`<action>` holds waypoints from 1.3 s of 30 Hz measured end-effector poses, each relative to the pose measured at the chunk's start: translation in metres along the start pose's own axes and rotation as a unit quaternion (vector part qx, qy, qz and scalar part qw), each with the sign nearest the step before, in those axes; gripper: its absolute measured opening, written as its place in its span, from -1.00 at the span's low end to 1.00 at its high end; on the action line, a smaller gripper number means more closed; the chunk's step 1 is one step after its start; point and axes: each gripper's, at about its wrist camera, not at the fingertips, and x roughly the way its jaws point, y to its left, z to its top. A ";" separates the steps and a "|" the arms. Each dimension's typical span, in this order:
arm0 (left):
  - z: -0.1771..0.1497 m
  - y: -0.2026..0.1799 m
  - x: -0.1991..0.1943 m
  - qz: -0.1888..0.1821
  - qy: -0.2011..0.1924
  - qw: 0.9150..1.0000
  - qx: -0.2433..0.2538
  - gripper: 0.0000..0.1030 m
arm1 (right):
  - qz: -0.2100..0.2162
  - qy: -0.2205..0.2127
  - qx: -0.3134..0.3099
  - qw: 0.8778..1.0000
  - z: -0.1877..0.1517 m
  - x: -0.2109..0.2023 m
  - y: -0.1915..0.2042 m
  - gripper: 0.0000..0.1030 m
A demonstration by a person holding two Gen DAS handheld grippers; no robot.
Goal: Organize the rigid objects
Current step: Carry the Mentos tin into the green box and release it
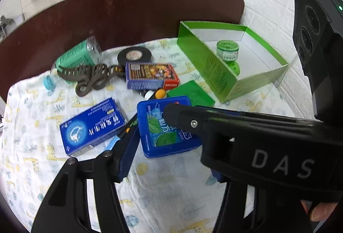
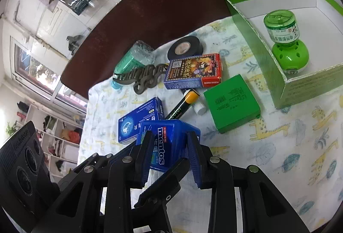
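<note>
A blue Mentos tin is pinched between the pads of my right gripper, which crosses the left wrist view as a black arm. My left gripper is open around the same tin; its left finger lies beside the tin's left edge, and its right finger is hidden under the other arm. An open green box holds a green mosquito-repellent bottle.
On the patterned cloth lie a blue medicine box, a card pack, a green square box, black tape, a marker, a hair clip and a mint bottle. A dark table lies beyond.
</note>
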 end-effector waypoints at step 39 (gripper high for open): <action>0.134 -0.175 0.109 -0.073 0.043 0.992 0.092 0.12 | -0.061 -0.111 0.087 0.988 0.103 -0.095 -0.174 -0.31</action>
